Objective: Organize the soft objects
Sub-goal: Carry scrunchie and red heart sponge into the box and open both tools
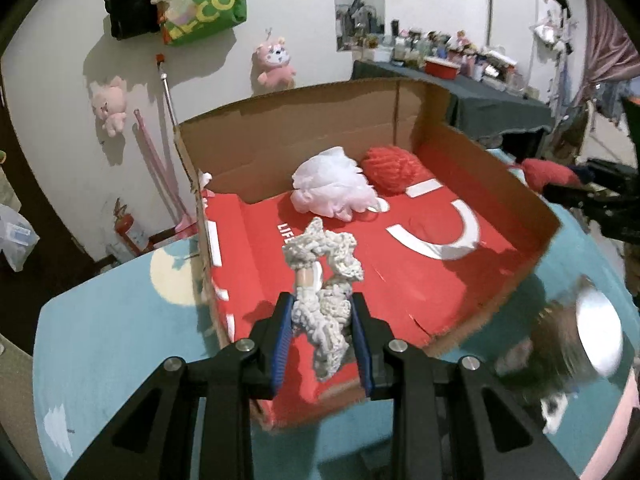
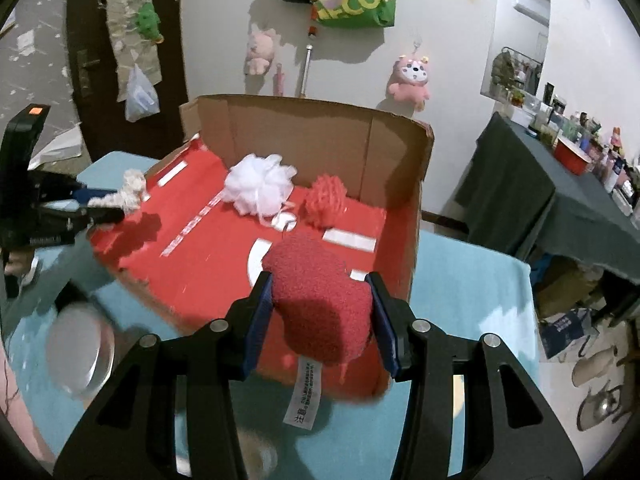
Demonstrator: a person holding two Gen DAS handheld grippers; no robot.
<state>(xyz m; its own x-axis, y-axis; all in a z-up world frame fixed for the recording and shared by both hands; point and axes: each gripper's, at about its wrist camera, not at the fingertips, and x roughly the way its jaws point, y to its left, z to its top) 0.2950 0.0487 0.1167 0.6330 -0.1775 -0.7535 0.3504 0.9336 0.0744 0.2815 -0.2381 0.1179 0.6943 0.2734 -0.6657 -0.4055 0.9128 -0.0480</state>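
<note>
Left claw (image 1: 322,312) clamps a cream knitted toy (image 1: 324,280); right claw (image 2: 320,312) clamps a red plush (image 2: 320,300), both low over the red-floored box (image 2: 200,272) at frame centre.

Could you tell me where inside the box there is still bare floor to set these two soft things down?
The cardboard box is crowded at its back wall, where the white mesh puff and red yarn ball sit. The red floor in front of them, toward the open near edge, is bare.

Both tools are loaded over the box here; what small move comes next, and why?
Probably lower and open the right tool: its red plush hangs above the cardboard box floor, near the red yarn ball already inside.
</note>
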